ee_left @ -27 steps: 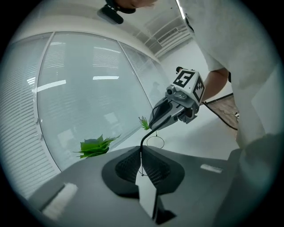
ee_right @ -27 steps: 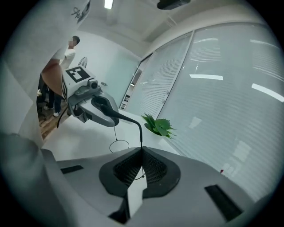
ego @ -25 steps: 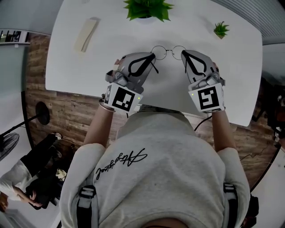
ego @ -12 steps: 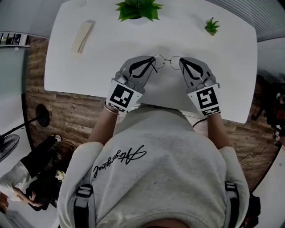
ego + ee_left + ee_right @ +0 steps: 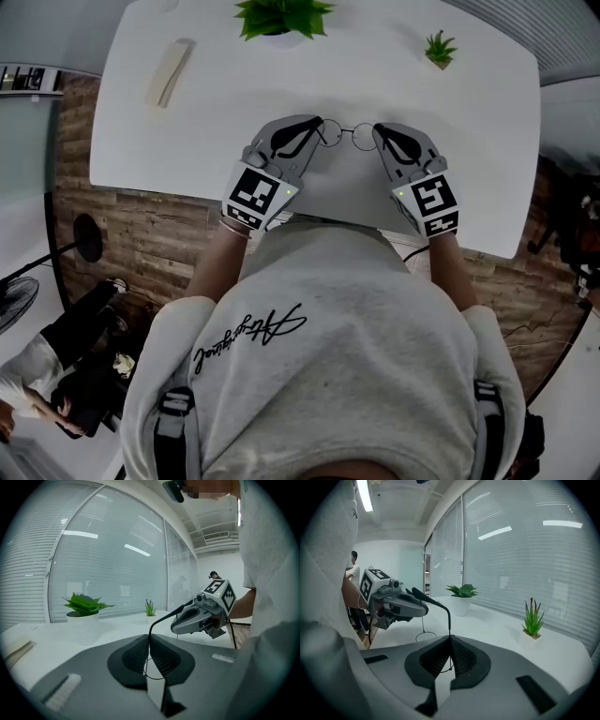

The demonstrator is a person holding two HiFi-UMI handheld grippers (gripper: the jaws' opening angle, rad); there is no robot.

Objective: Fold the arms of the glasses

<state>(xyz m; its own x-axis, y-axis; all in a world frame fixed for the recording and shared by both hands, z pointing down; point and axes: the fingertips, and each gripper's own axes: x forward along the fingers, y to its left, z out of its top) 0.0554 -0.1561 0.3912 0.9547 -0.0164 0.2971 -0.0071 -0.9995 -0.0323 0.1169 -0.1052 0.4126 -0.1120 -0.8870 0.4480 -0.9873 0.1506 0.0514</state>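
Thin dark wire is forming the round-lensed glasses [image 5: 348,133], which are being held low over the middle of the white counter [image 5: 469,178], near its front edge. Whether the frame is touching the surface cannot be told.

The left claw [image 5: 316,123] is clamping the frame's left end. In the left gripper view its jaws are pressing together on the wire, with a black arm curving up out of them. The right claw [image 5: 380,132] is doing the same at the other end, its jaws closing tight on the frame.

Bare counter is stretching away beyond the glasses and to both sides. A large potted plant [image 5: 281,19] and a small potted plant [image 5: 439,47] are standing along the far edge, well apart from the claws. A pale oblong thing [image 5: 169,73], too small to identify, is lying at the far left.

Windows [image 5: 108,559] with blinds are running behind the counter. A plank floor [image 5: 141,234] is showing below its front edge.

The wearer's grey sweatshirt [image 5: 319,356] is covering part of that front edge. A fan [image 5: 14,305] and another person [image 5: 37,384] are being cut off at the left border.
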